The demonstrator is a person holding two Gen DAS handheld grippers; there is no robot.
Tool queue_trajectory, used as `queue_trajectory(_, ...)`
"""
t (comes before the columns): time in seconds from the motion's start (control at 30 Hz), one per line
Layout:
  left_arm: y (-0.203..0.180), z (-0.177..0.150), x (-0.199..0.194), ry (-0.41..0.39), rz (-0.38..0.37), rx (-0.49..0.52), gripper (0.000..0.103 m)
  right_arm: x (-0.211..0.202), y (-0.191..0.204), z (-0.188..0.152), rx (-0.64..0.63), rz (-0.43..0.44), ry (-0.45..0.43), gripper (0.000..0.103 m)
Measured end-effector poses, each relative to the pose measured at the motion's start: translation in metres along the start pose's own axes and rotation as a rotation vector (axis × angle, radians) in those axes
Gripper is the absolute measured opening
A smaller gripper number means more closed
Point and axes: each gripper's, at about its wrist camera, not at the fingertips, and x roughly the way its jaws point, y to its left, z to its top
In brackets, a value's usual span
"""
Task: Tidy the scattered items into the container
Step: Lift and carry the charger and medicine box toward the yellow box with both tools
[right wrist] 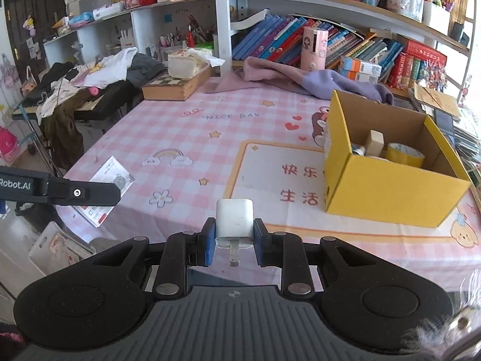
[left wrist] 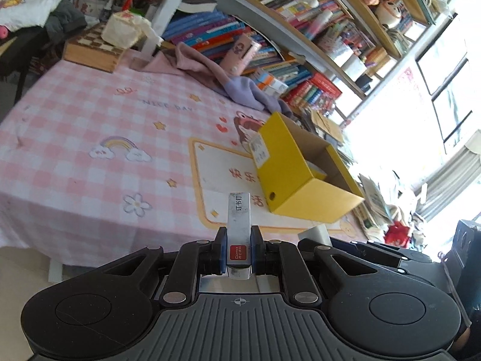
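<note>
L gripper pinching staple box: light, stiff, slick card | R gripper pinching charger by sides: hard, smooth, slip risk | yellow box far right

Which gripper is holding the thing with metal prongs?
The right gripper. Its jaws pinch a white plug-in charger, metal prongs pointing back at the camera. The left gripper holds a slim staples box, which has none.
</note>
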Motion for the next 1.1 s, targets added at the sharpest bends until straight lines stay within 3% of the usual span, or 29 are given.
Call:
queue_trajectory(0.5,-0.039,-0.014,0.034,0.112,-0.125,0.073,0.013,-0.034,-0.04,-0.036,0.143,-0.139,0.014,0.023)
queue_trajectory(1.1,-0.123,-0.036,0.098,0.273,-0.292,0.21,0.013,-0.093,-0.109,-0.088,0.334,-0.334,0.006,0.023)
